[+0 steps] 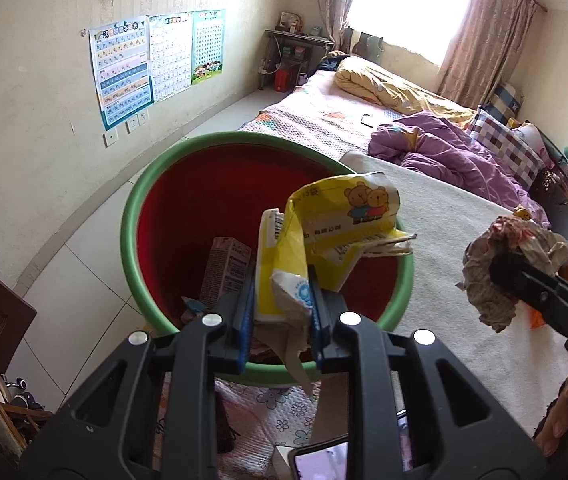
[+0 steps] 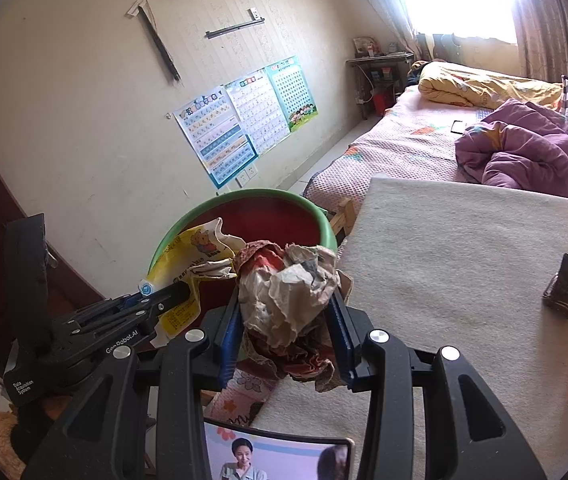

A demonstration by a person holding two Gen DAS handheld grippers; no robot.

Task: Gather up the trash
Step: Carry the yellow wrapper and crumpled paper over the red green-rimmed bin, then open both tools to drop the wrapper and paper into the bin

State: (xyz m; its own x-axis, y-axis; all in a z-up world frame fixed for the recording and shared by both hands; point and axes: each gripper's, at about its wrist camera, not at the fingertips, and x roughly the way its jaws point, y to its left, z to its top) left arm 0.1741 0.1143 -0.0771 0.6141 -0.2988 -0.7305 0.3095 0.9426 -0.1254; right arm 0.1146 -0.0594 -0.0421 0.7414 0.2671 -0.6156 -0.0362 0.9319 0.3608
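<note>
Blue-padded left gripper (image 1: 279, 312) is clamped on a yellow wrapper (image 1: 324, 232) over the red bin (image 1: 187, 208); the right gripper (image 2: 288, 332) pinches a crumpled paper wad (image 2: 284, 292) near the bin's rim, beside the white mat's (image 2: 464, 264) left edge.

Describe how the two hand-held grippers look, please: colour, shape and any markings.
Both are black plastic with cut-out ribs and round silver bolts. The left hand-held gripper and the right hand-held gripper have blue finger pads. White "GenRobot.AI" and "Data Acquisition System" lettering marks the left one's body.
</note>
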